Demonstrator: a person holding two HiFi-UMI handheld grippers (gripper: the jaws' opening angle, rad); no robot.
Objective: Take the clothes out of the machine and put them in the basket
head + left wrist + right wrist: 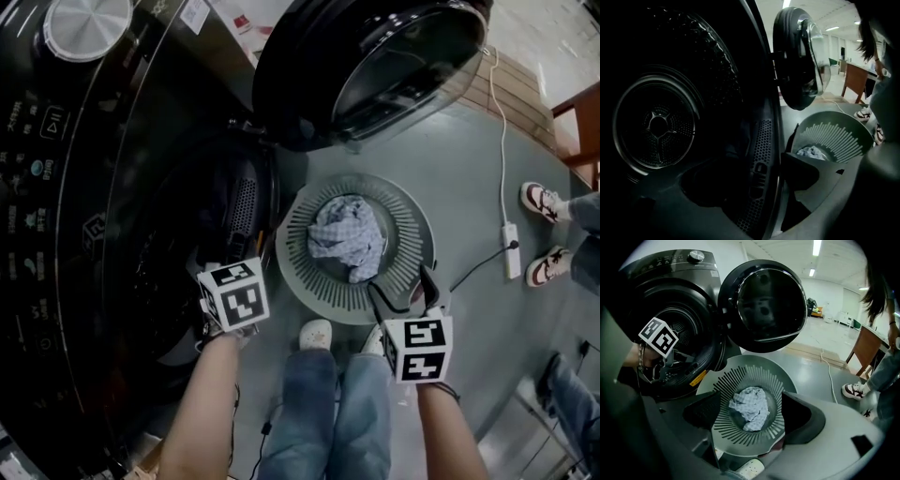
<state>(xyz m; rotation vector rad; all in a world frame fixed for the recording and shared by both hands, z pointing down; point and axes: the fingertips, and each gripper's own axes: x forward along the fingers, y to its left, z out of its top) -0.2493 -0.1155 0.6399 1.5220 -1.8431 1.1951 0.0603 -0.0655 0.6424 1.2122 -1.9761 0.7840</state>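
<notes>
Our right gripper holds its jaws wide and empty, and beyond them, framed between the two, a checked cloth lies in the basket. Our left gripper also has wide, empty jaws. Between them stands the rim of the machine, with the dark drum ahead to their left and the open door farther off to their right.

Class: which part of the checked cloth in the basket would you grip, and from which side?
Pinch a raised fold on top of the crumpled checked cloth, coming straight down from above. The slatted walls of the basket ring it, so only the open top gives access.
</notes>
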